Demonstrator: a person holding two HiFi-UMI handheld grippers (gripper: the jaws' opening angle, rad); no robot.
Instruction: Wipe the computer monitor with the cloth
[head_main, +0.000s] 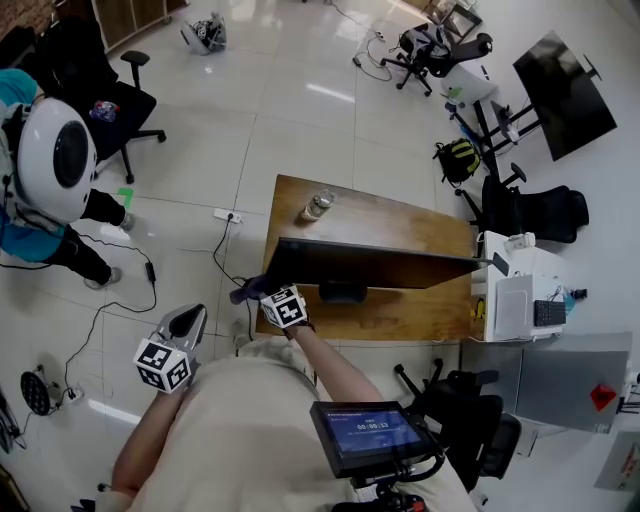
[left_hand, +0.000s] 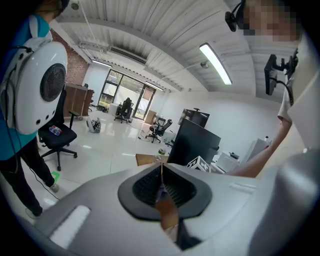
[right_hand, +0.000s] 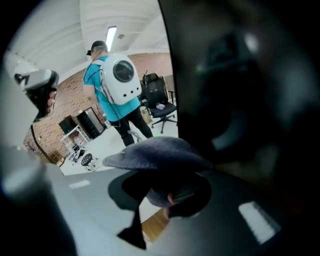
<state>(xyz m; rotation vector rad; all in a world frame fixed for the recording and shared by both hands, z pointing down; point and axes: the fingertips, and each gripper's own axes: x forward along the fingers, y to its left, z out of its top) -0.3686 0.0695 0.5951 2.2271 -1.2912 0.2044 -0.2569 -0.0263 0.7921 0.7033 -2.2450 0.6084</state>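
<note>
The black computer monitor (head_main: 360, 264) stands on a wooden desk (head_main: 400, 225), seen from above in the head view. My right gripper (head_main: 262, 291) is at the monitor's left edge, shut on a grey-blue cloth (head_main: 247, 289). In the right gripper view the cloth (right_hand: 157, 153) bulges out of the jaws and lies against the dark screen (right_hand: 240, 90). My left gripper (head_main: 188, 322) hangs lower left, away from the desk, shut with nothing in it. From the left gripper view the monitor (left_hand: 192, 143) shows ahead beyond the closed jaws.
A glass jar (head_main: 317, 205) stands at the desk's far edge. A person with a white backpack (head_main: 55, 155) stands at the left by a black office chair (head_main: 100, 100). Cables and a power strip (head_main: 227, 215) lie on the floor. A white cabinet (head_main: 520, 285) stands right of the desk.
</note>
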